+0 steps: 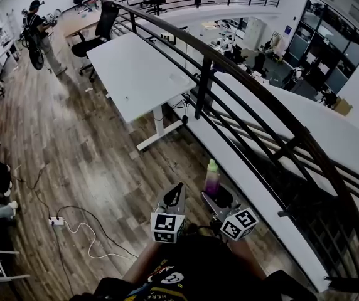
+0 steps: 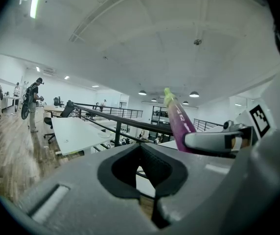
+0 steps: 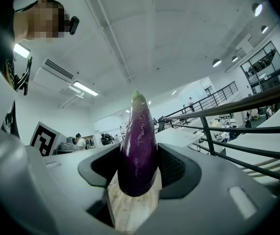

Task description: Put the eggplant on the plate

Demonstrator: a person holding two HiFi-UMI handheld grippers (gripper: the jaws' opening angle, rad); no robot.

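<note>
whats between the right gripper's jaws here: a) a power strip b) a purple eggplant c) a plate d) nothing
b: in the right gripper view, the right gripper has its jaws pressed against both sides of a purple eggplant, which stands between them with its green stem end up.

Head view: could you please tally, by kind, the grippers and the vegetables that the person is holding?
Grippers: 2, the left gripper and the right gripper
Eggplants: 1, the eggplant, held by the right gripper
Total: 3
</note>
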